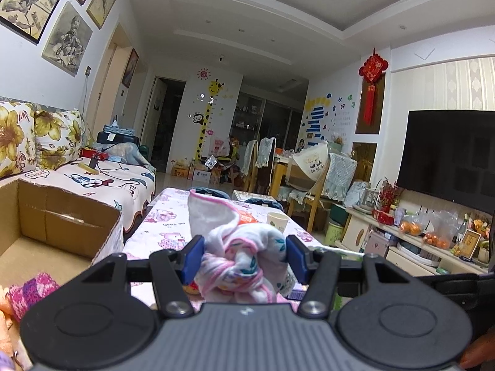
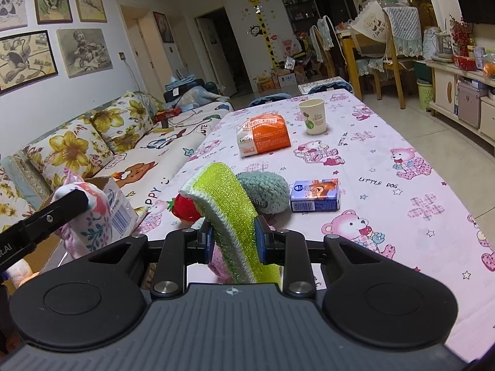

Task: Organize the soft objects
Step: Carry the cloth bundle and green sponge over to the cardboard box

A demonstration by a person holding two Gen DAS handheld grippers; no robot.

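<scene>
Gripping a knotted floral cloth (image 1: pixel 241 266), the left gripper (image 1: pixel 244 258) has its jaws about half apart, pads pressed on the bundle, which is carried above the table edge with the cardboard box (image 1: pixel 71 216) at ten o'clock. The right gripper (image 2: pixel 233 241) is closed tight on a green scrubbing cloth (image 2: pixel 225 204) (its free end arches upward). Likely risks: the loose white flap snagging the box rim, or the thin green cloth slipping out if swung. On the table (image 2: pixel 402 160), a strawberry toy (image 2: pixel 184 207) and teal plush (image 2: pixel 266 191) lie just beyond the right jaws; tissue pack (image 2: pixel 315 196) at one o'clock, orange packet (image 2: pixel 263 136) and paper cup (image 2: pixel 312 116) at twelve, none obstructing.
</scene>
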